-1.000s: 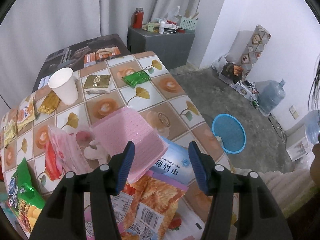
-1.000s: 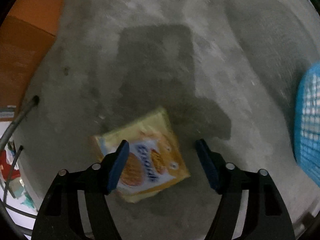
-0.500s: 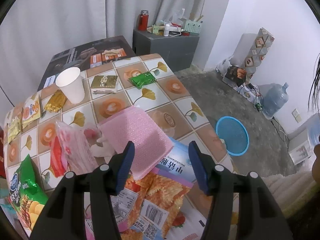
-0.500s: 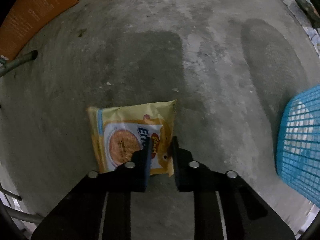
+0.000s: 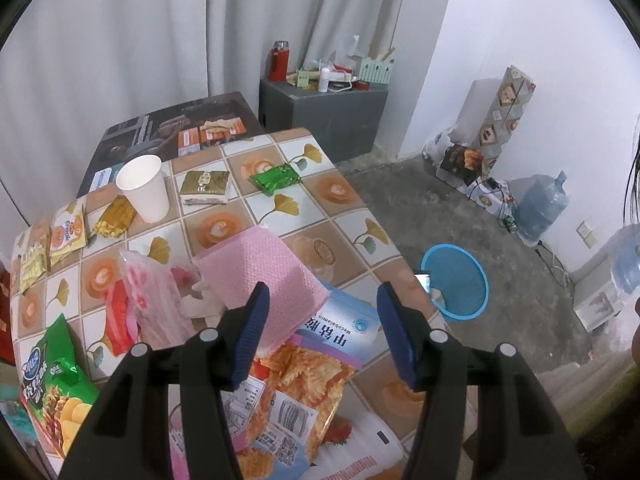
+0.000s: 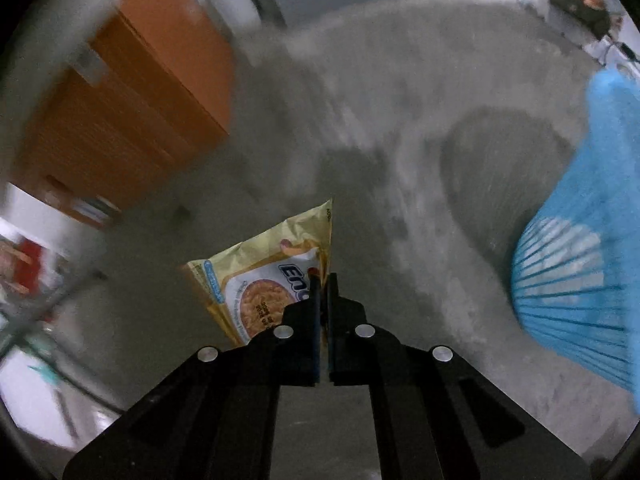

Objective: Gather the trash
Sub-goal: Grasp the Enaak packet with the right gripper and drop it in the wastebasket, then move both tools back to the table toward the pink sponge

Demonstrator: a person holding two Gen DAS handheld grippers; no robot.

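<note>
While my right gripper [image 6: 324, 280] is clamped on the corner of the yellow wrapper [image 6: 260, 276], the wrapper hangs above the floor [image 6: 380, 160], left of the blue basket [image 6: 580, 260]. My left gripper [image 5: 322, 320] stands released and empty over the table [image 5: 340, 208], above a pink pad [image 5: 260, 268] and snack bags [image 5: 296, 384].

Orange cabinet [image 6: 120, 120] and blue basket [image 6: 580, 260] smeared by blur, basket cut by edge; yellow packet [image 6: 264, 280] partly hidden behind right gripper [image 6: 323, 280] (print unreadable).
</note>
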